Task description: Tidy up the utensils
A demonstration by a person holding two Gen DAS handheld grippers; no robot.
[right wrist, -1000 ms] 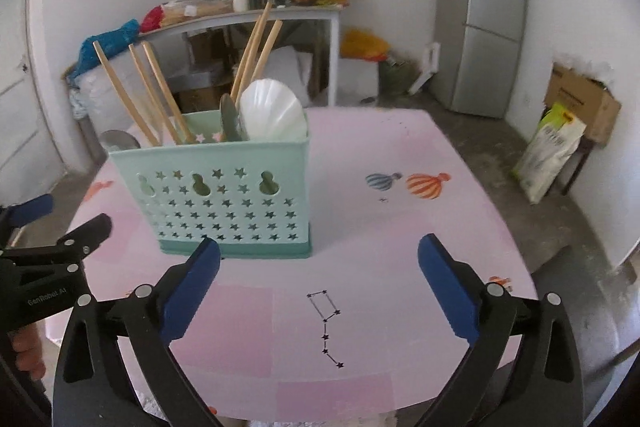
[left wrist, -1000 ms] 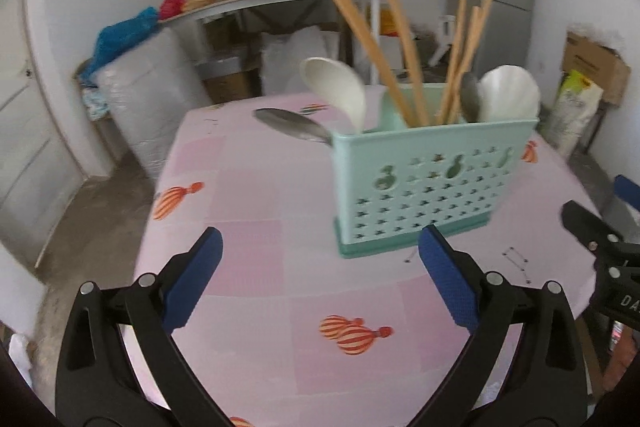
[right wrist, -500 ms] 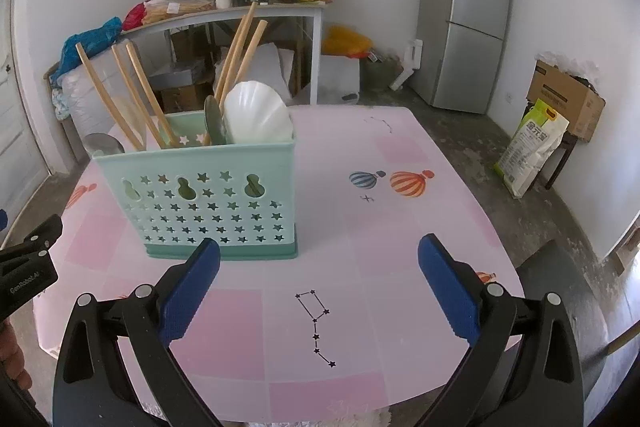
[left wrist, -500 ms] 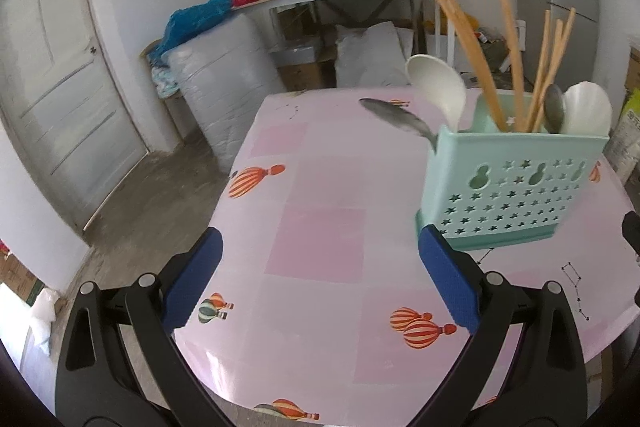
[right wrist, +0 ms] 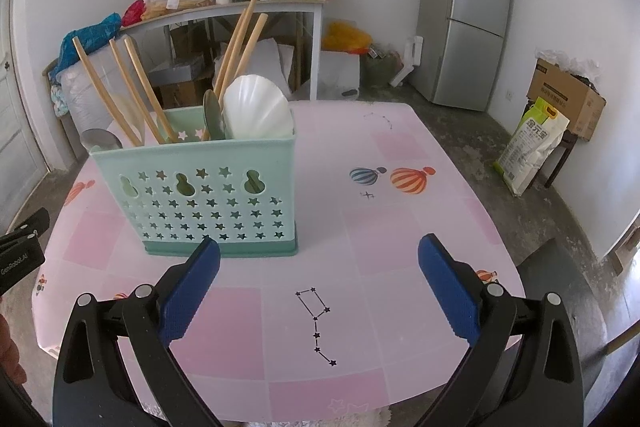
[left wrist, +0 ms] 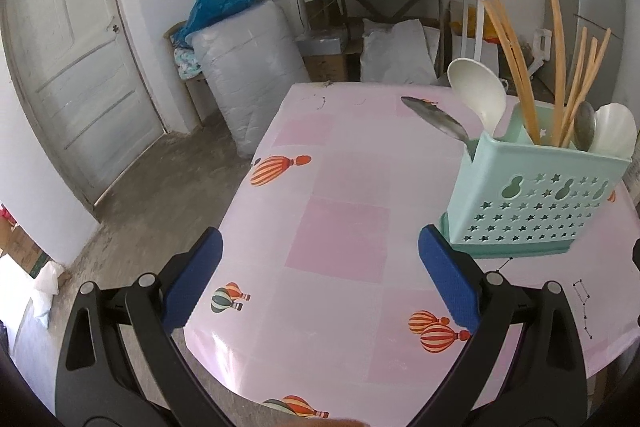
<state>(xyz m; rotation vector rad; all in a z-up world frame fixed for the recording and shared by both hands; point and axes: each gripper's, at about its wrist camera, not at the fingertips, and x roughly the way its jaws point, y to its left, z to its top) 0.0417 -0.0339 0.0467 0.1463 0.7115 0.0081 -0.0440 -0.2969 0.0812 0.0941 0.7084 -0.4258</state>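
We are holding both tongs, left (left wrist: 320, 283) and right (right wrist: 319, 283), wide and empty; ahead, the caddy (right wrist: 200, 195) is holding every utensil, so organizing looks finished.

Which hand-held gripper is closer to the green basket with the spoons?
Right. The right hand-held gripper sits just in front of the green basket; the left hand-held gripper hangs off to its left, farther back.

The utensil caddy (right wrist: 208, 195) hides the lower ends of the chopsticks (right wrist: 128, 95) and spoons (right wrist: 258, 113). The left claw's body (right wrist: 18, 253) is cut off at the frame's left edge.
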